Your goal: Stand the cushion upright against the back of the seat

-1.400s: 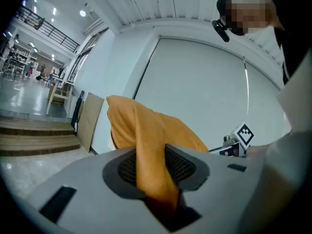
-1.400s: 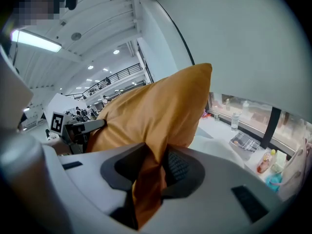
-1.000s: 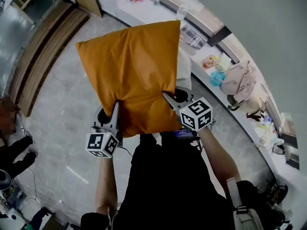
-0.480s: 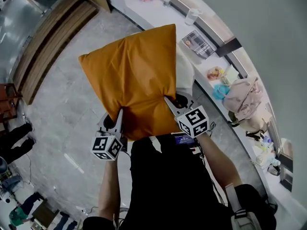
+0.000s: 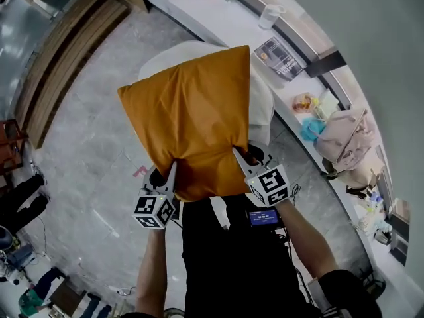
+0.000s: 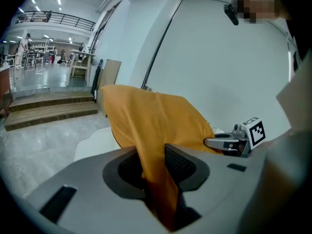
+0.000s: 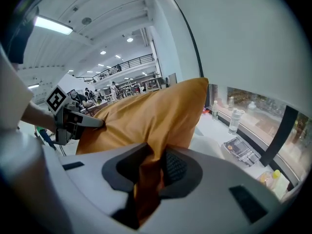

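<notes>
In the head view the orange cushion (image 5: 195, 121) is held out in front of the person, flat face up toward the camera, above a white rounded seat (image 5: 262, 103) that shows past its top and right edges; whether it touches the seat cannot be told; the left gripper (image 5: 173, 168) pinches its near left corner and the right gripper (image 5: 237, 155) its near right corner; beyond the seat runs a white ledge (image 5: 213, 13) with a magazine (image 5: 279, 57) and a bottle (image 5: 268, 15) on it, and a pale bag (image 5: 344, 136) lies farther right. In the left gripper view a fold of orange cloth is clamped between the two ribbed pads, the jaws closed on it, and the cushion rises away with the seat pale behind it; wooden steps (image 6: 48, 111) stand at the left. In the right gripper view the jaws have just been closing a little and grip a bunched fold of the cushion's corner; the other gripper bites the far corner at the left.
</notes>
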Motion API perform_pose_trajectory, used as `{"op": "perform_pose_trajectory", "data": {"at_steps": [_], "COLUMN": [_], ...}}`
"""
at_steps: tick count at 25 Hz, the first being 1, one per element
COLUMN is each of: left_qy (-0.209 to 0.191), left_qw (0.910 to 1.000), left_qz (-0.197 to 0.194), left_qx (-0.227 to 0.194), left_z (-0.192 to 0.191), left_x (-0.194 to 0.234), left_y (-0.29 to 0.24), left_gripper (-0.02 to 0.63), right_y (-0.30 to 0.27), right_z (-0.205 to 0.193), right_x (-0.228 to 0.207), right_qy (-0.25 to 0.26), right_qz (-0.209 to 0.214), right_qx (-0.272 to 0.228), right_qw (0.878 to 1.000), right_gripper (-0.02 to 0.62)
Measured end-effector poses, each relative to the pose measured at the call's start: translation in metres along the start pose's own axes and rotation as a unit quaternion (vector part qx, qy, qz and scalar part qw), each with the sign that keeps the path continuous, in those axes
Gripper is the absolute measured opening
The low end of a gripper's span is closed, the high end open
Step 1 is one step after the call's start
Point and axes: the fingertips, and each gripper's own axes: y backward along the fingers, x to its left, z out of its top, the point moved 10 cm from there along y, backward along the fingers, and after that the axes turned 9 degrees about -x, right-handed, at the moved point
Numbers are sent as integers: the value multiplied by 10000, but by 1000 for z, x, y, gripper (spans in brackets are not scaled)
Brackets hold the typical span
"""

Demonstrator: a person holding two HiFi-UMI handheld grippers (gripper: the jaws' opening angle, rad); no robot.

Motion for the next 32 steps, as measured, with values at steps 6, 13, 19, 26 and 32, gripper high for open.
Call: {"op": "perform_pose_trajectory", "data": {"at_steps": [6, 13, 19, 26, 32], "left_qy": [298, 37, -397, -626, -787], "left_qw": [9991, 9997, 9992, 9976, 9953], "left_qz": [3, 157, 97, 103, 368], "left_qx": [296, 199, -46, -275, -419], "left_z": [-23, -36, -39, -53, -63], "left_x": [25, 70, 127, 184, 228], "left_y": [-21, -56, -97, -139, -162], "left_gripper": [130, 115, 114, 114, 114], "right_y": [-21, -71, -135, -207, -266], "right_z": [-25, -52, -70, -93, -103], "right_x": [2, 6, 3, -14, -22], "right_qy": [-11, -133, -52, -37, 184], "right_qz": [-286, -690, -942, -789, -536], "right_qx": [182, 202, 58, -13, 17], "right_qw": [9994, 9973, 9955, 9969, 9984], "right_gripper": [91, 92, 92, 97, 98]}}
